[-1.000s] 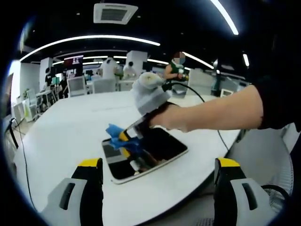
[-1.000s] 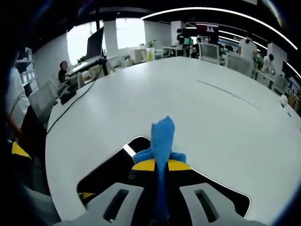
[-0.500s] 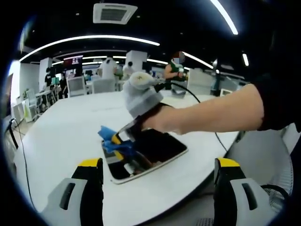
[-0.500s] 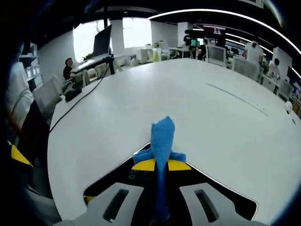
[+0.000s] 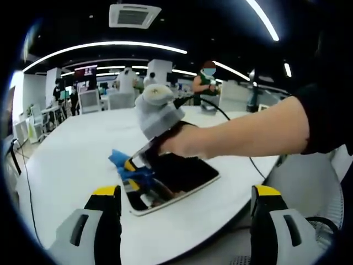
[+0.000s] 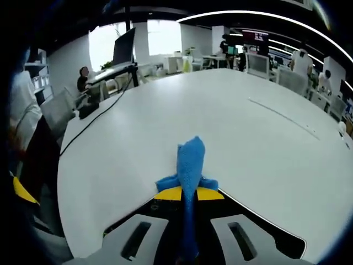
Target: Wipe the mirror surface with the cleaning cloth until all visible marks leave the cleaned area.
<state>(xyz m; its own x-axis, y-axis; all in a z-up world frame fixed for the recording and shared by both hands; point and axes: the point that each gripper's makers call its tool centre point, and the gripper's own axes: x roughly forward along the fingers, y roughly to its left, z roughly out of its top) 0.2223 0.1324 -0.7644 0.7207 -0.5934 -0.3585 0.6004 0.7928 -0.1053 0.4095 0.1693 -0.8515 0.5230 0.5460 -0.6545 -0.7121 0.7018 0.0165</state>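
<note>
Currently, a blue cleaning cloth (image 6: 189, 165) is pinched between the closed jaws of the right gripper (image 6: 189, 194), its free end sticking up just past the fingertips. Directly beneath those tips lies the mirror (image 6: 242, 232), a dark rounded rectangle flat on the white table (image 6: 165, 116). The left gripper (image 5: 185, 190) is held back with jaws wide apart and nothing between them, the mirror (image 5: 185, 174) lying ahead of it. Marks on the glass cannot be made out. If the hard jaw tips rather than the cloth are dragged, the glass could be scratched or the unheld mirror pushed toward the table edge.
</note>
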